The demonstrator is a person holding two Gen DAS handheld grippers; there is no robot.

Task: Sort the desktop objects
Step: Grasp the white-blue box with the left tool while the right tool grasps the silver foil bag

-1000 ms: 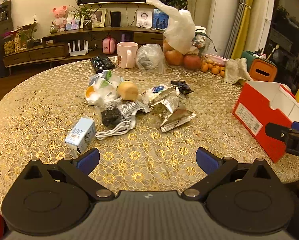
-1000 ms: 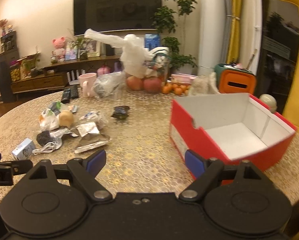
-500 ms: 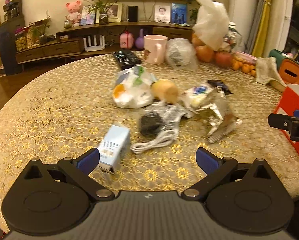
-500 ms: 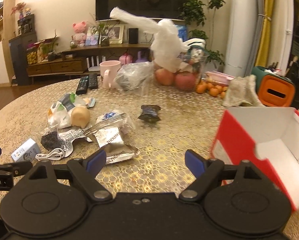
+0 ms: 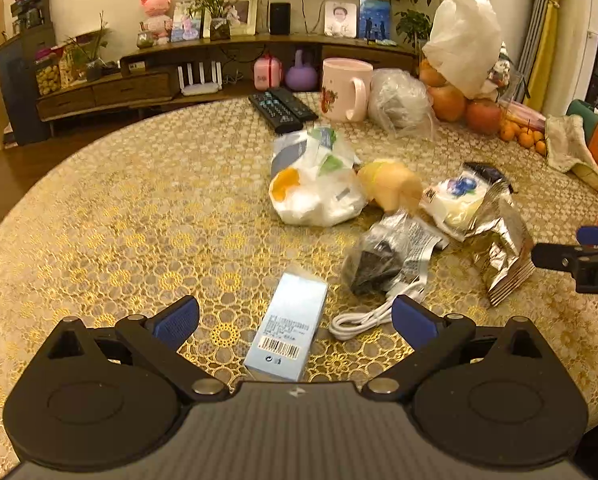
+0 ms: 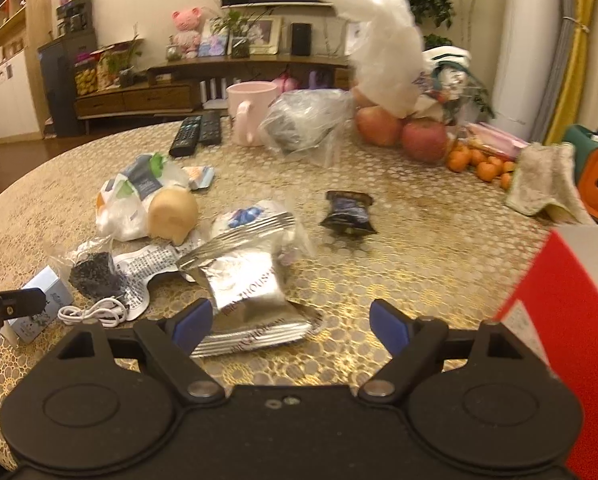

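My left gripper (image 5: 295, 318) is open, and a light blue box (image 5: 289, 330) lies on the table between its fingers. A white cable (image 5: 369, 318) and a dark packet (image 5: 373, 266) lie just right of it. My right gripper (image 6: 289, 322) is open over a silver foil packet (image 6: 247, 292). A white bag (image 5: 313, 184), a beige toy (image 5: 393, 186) and a black snack pack (image 6: 347, 212) lie further on. The red box (image 6: 571, 344) stands at the right edge of the right wrist view.
A pink mug (image 5: 345, 90), two remotes (image 5: 281, 110), a clear bag (image 5: 399, 100), apples (image 6: 401, 132) under a white plastic bag and oranges (image 6: 479, 162) stand at the table's far side. A cloth (image 6: 547, 180) lies at the right.
Both grippers have moved left and forward toward the pile. The blue box now lies between my left fingers, the foil packet under my right ones. The red box has slid out to the right.
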